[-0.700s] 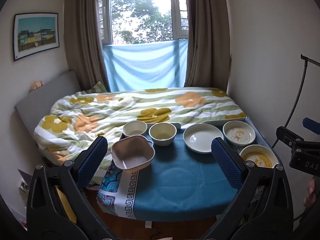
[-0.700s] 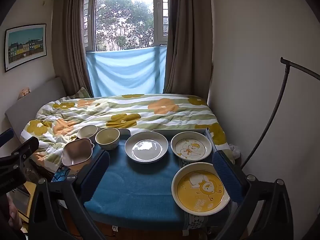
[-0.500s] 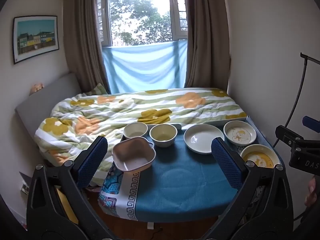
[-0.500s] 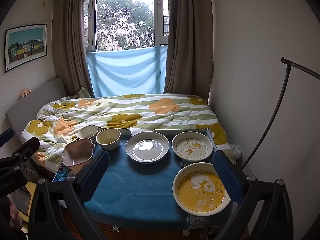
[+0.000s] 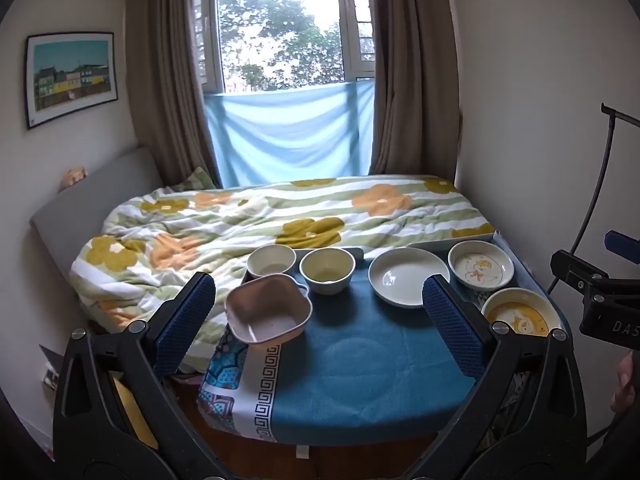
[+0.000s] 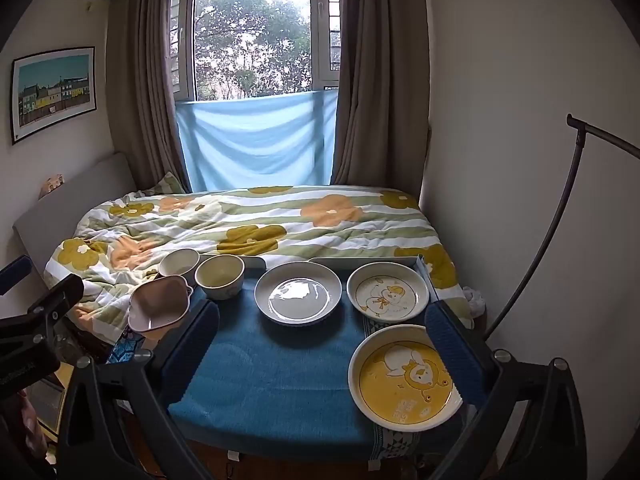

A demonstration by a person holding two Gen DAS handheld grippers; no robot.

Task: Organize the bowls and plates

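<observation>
Currently: setup stage, nothing gripped yet.
Change vs. prior frames: left view sits slightly further back from the counter [image 5: 360, 360] than a moment ago; dishes unmoved. Meaning: no sorting begun, all six pieces remain to be grouped.
Left gripper [image 5: 320, 312]: fingers wide apart, nothing between them, short of the counter's near edge.
Right gripper [image 6: 322, 344]: fingers wide apart, empty; right finger overlaps the yellow plate [image 6: 404, 380] in view, contact not evident.
Landmark: plain white plate [image 6: 298, 298], mid-counter, far side.
Bowls, left of landmark: yellow bowl [image 6: 220, 276] just beside it; white bowl [image 6: 179, 263] further left, nr. the bed [image 6: 240, 224]; pink square bowl [image 6: 159, 307] at the left corner, overhanging the edge, tilted.
Plates, right of landmark: duck plate [image 6: 387, 297] just beside it; yellow plate nearer the camera, at the counter's edge.
Contents: all dishes appear empty.
Risk (judgement): the pink bowl's perch looks least stable; handle early.
</observation>
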